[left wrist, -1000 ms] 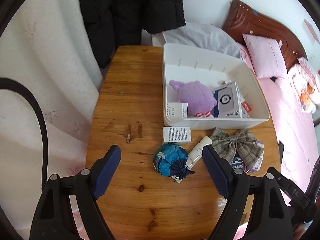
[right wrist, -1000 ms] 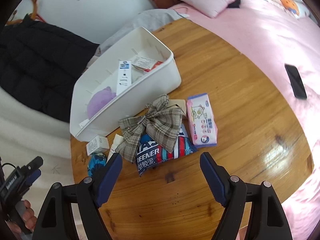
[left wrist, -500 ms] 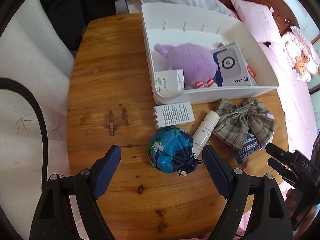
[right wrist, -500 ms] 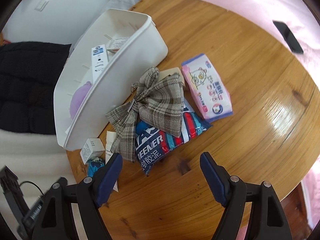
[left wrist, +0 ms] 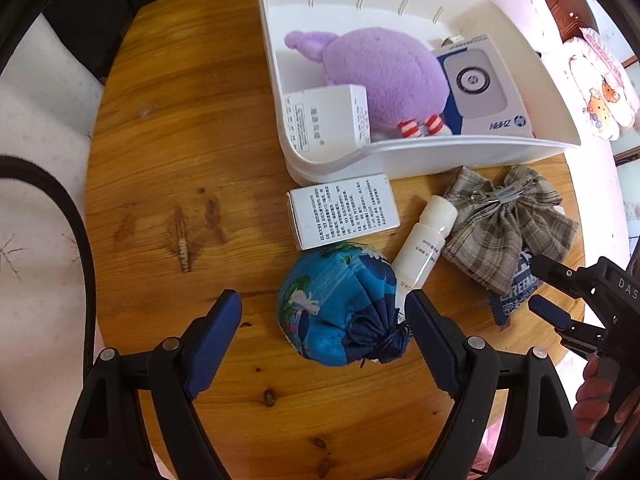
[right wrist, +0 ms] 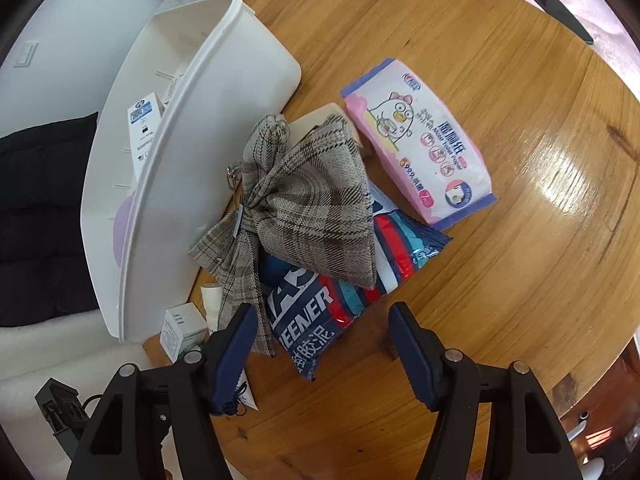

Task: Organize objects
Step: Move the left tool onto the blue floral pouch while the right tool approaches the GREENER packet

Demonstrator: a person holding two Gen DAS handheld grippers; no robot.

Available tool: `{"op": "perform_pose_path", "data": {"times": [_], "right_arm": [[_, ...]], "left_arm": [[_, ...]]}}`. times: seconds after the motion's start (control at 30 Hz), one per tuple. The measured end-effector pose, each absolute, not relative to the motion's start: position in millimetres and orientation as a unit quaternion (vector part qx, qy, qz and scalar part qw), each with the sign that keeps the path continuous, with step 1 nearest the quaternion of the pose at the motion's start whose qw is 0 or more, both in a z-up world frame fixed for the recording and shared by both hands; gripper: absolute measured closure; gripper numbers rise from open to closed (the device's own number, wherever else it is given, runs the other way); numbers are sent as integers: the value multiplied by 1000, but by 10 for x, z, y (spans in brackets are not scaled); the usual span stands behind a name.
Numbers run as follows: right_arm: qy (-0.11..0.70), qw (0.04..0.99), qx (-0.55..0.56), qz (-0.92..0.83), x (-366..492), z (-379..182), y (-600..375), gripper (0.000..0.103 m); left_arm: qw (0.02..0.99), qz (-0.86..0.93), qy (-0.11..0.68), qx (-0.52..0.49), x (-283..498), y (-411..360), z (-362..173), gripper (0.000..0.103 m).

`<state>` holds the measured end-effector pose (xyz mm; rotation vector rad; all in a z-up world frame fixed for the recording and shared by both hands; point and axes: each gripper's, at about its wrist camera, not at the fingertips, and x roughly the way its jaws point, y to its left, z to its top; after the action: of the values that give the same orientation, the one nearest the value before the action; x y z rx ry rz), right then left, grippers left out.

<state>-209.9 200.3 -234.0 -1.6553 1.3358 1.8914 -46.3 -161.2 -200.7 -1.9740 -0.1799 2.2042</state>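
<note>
The blue print pouch (left wrist: 340,304), soft, light and best pinched across its belly rather than its knotted neck, lay at 6 o'clock of the bin (left wrist: 420,156) between the wide-open, empty left gripper (left wrist: 322,316), while the right gripper (right wrist: 318,324) had just been closing, pads not yet pressing, over the packet (right wrist: 316,312).

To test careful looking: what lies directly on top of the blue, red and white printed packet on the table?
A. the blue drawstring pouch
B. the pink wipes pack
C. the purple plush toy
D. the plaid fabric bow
D: the plaid fabric bow overlaps the printed packet.
</note>
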Motion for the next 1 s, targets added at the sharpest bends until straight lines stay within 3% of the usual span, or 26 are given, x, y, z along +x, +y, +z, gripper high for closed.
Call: {"op": "perform_pose_path", "data": {"times": [1.0], "right_arm": [[449,178,-598,640,-2225,-2513,1995,49]], "left_arm": [[162,689,-27,-706,-651,-1618,-2367,18]]}}
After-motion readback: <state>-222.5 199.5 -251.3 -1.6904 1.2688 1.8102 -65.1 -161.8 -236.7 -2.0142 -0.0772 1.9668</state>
